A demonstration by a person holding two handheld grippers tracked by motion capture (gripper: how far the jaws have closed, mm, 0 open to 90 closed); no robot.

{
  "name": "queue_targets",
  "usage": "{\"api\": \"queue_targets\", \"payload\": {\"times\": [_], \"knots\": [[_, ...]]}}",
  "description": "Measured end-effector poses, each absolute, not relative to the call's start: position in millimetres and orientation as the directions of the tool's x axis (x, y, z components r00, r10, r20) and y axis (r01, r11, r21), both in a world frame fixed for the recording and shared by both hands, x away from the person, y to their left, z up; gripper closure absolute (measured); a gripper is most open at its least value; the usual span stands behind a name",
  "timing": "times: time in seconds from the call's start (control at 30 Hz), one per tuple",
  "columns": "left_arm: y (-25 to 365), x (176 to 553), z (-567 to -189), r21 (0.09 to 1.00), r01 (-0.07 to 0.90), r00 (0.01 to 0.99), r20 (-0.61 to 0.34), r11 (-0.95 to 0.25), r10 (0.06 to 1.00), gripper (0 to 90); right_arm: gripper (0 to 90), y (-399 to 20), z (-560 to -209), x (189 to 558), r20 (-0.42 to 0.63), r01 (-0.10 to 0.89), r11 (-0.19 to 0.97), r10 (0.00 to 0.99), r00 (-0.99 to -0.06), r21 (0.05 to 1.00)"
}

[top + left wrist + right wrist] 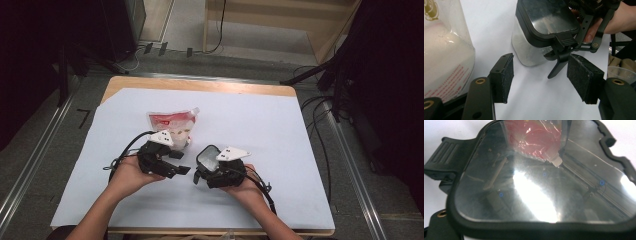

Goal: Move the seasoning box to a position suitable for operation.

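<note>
A clear pouch (172,122) with a red label and a white spout lies on the sheet; its white contents show at the left of the left gripper view (444,55). My left gripper (179,162) is open just right of it, with bare sheet between its pads (540,77). A clear square container with a black latching lid (207,156) (544,22) stands tilted on the sheet. My right gripper (206,170) is shut on it at the lid end. The glossy lid (536,190) mirrors the pouch in the right gripper view.
A pale sheet (260,125) covers a wooden table (200,84). Cables trail from both grippers, and more run over the floor at right (320,130). A clear plastic cup rim (621,72) shows at the right of the left gripper view.
</note>
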State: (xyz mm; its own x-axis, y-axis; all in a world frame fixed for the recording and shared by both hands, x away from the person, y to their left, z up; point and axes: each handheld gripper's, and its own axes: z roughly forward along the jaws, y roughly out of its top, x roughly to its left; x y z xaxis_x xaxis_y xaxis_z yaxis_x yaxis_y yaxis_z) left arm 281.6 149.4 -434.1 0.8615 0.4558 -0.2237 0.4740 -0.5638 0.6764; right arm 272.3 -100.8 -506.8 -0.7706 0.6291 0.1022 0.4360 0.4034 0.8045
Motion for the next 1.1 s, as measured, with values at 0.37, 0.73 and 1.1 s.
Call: {"api": "queue_targets", "payload": {"times": [0.37, 0.73, 1.1], "knots": [[146, 285, -435, 0.68, 0.466, 0.868, -0.228, -0.566, 0.441, 41.4, 15.8, -124, -494, 258, 0.133, 0.46, 0.402, 0.622, -0.772, 0.791], [147, 287, -438, 0.673, 0.465, 0.875, -0.249, -0.575, 0.416, 49.8, 37.2, -151, -475, 243, 0.116, 0.421, 0.441, 0.569, -0.814, 0.792], [144, 287, -442, 0.636, 0.493, 0.864, -0.275, -0.594, 0.422, 88.5, 81.7, -169, -463, 253, 0.173, 0.481, 0.414, 0.591, -0.788, 0.773]]}}
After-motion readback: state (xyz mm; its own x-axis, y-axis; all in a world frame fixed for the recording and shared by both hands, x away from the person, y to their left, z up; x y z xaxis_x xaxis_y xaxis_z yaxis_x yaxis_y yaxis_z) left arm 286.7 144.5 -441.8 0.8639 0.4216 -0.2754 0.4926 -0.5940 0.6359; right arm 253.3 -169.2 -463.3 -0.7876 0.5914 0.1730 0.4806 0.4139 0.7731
